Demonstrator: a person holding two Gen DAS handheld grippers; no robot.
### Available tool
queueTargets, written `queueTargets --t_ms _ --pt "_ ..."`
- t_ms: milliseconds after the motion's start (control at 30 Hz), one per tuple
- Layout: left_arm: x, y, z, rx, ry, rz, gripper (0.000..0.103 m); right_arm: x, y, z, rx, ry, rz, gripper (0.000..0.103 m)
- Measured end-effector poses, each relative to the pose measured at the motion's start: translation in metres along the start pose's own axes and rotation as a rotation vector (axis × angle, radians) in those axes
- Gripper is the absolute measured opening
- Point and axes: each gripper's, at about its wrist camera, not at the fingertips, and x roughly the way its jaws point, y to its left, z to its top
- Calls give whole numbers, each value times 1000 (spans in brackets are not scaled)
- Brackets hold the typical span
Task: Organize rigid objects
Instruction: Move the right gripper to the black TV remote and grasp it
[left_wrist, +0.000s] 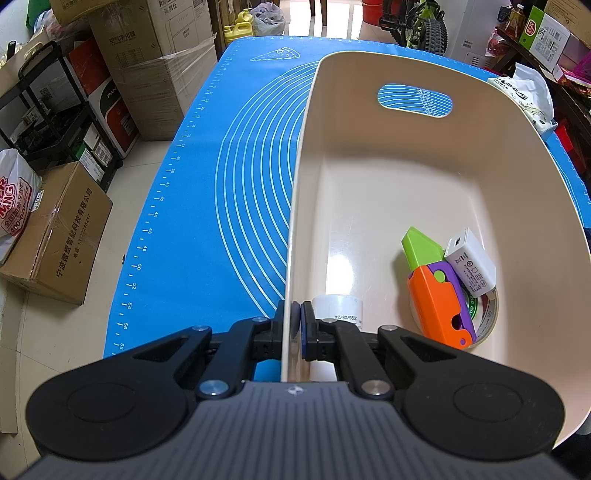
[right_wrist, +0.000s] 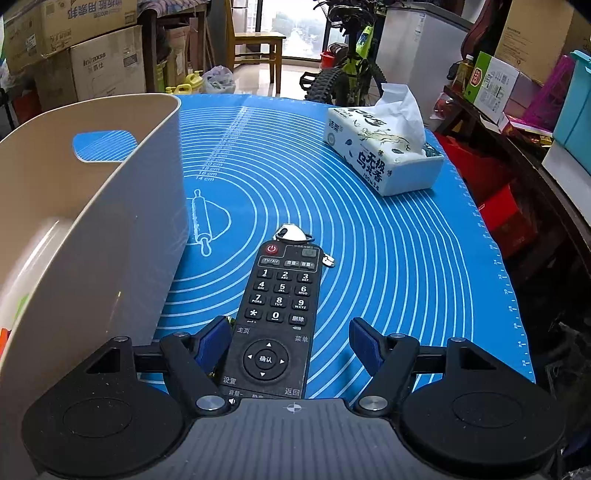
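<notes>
Cream plastic bin (left_wrist: 424, 177) sits on the blue-matted counter (right_wrist: 388, 258), its near wall pinched tight in the left tool (left_wrist: 296, 328); a toy knife (left_wrist: 437, 295), charger (left_wrist: 471, 266) and tape roll (left_wrist: 489, 317) already lie inside. The right tool (right_wrist: 290, 341) is spread wide around the black remote (right_wrist: 275, 317), not yet gripping. Next, I judge: close on the remote, lift, carry over the rim. Keys (right_wrist: 295, 234) wait beyond.

Bin (left_wrist: 369, 184) on mat (left_wrist: 240, 184), toward mat's left side. In bin's near right corner: toy knife (left_wrist: 439, 295) on tape roll (left_wrist: 484, 317), charger (left_wrist: 471, 266) leaning on both. Remote (right_wrist: 277, 314) on mat right of bin, keys (right_wrist: 291, 233) just behind it. Tissue pack (right_wrist: 384, 155) near mat's far right corner.
</notes>
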Motion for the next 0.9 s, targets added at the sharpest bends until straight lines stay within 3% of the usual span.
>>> queueTargets --t_ms 767,900 --pt "0 0 0 0 0 1 7 14 -2 -1 28 14 -14 76" --pt "0 -1 0 0 0 1 7 18 -5 -1 62 13 4 71"
